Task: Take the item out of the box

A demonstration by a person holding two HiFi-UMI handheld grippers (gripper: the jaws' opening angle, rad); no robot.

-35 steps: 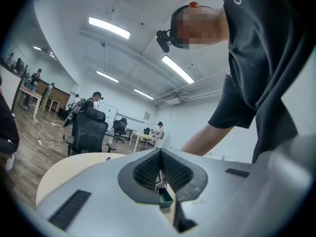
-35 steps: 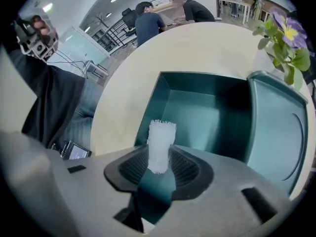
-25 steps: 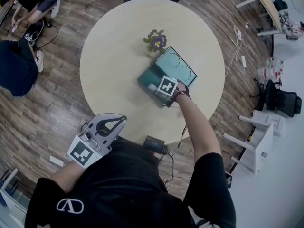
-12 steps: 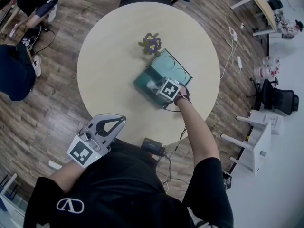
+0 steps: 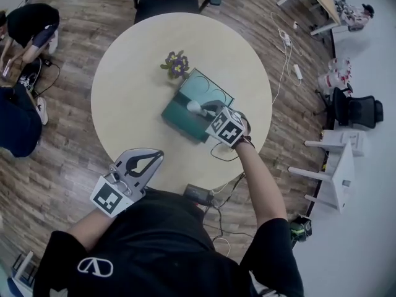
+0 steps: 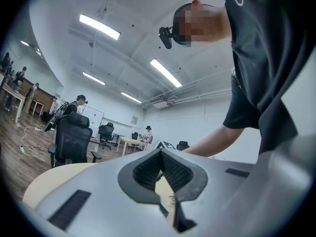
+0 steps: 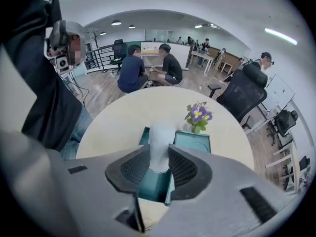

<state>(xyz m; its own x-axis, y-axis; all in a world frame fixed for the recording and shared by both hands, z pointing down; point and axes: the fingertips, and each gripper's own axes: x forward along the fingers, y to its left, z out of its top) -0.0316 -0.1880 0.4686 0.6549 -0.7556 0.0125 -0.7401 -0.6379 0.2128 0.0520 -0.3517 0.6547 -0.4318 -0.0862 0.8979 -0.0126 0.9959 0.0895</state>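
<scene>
The right gripper (image 7: 159, 166) clasps the white item (image 7: 160, 137), apparently lifting it from the box (image 7: 193, 143) beneath; next, carry it clear onto the surface (image 7: 128, 112).

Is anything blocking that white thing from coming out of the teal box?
Nothing visible does. The right gripper is shut on the white item, the teal box stands open beneath it, and the flowers sit beside the box, out of the path.

We are seeing a smooth matt table top (image 5: 127, 79), a grainy wood-plank floor (image 5: 55, 159), the right gripper (image 7: 159, 156) in matt grey plastic with ribbed dark pads (image 7: 134, 168), and a frosted-looking white item (image 7: 159, 139).
</scene>
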